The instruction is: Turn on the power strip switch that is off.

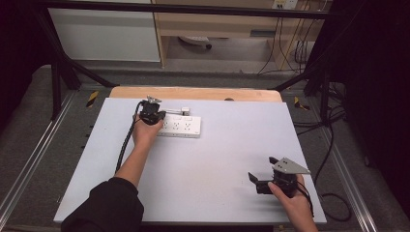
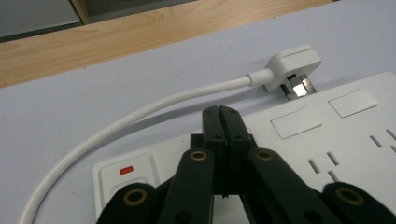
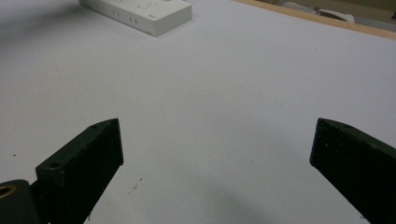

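A white power strip [image 1: 183,126] lies flat at the back left of the white table [image 1: 208,159]. Its white plug [image 2: 294,64] rests on the table beside the strip's far edge with the metal prongs showing, and the cable [image 2: 140,113] curves away from it. My left gripper [image 1: 161,117] sits over the strip's switch end, its jaws pressed together with nothing between them [image 2: 219,112]. A red-marked switch [image 2: 126,170] lies just left of the jaws. Whether the tips touch the strip I cannot tell. Near the front right, my right gripper [image 1: 261,170] stands open over bare table [image 3: 217,140].
A wooden strip [image 1: 193,93] runs along the table's far edge. Black frame legs [image 1: 58,77] and loose cables [image 1: 333,159] stand beside and behind the table. The power strip [image 3: 140,14] shows far off in the right gripper view.
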The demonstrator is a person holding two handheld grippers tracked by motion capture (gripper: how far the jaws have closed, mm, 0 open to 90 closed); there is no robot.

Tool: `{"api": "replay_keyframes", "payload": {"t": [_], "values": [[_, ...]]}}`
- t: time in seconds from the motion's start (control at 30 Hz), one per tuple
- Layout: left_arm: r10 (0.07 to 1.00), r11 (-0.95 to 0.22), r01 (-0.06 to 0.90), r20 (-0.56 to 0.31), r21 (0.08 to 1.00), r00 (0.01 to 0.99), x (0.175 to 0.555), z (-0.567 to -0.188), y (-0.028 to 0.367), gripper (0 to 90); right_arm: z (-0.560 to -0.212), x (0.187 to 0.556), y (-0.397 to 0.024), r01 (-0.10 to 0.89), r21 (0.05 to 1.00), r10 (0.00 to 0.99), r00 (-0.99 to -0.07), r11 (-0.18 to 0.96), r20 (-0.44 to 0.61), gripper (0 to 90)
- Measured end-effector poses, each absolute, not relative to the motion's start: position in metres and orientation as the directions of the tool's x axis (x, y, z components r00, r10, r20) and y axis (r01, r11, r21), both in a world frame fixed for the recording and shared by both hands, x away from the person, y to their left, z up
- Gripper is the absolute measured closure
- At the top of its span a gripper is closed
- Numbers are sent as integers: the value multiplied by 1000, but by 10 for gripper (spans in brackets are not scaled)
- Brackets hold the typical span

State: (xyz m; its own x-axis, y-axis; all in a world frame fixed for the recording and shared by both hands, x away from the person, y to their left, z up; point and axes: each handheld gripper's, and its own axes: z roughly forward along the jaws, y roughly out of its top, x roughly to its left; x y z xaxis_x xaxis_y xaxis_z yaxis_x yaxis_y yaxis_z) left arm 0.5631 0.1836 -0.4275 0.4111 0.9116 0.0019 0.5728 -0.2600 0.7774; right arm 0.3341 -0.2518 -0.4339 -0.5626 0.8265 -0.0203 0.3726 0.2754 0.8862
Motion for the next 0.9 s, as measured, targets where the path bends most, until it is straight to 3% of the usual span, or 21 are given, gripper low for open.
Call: {"api": "replay_keyframes", "payload": {"t": [0.9], "values": [[909, -245, 563, -15, 789, 416, 562, -432, 185, 900, -434, 334, -252, 378, 884, 827, -562, 276, -18, 30]]}}
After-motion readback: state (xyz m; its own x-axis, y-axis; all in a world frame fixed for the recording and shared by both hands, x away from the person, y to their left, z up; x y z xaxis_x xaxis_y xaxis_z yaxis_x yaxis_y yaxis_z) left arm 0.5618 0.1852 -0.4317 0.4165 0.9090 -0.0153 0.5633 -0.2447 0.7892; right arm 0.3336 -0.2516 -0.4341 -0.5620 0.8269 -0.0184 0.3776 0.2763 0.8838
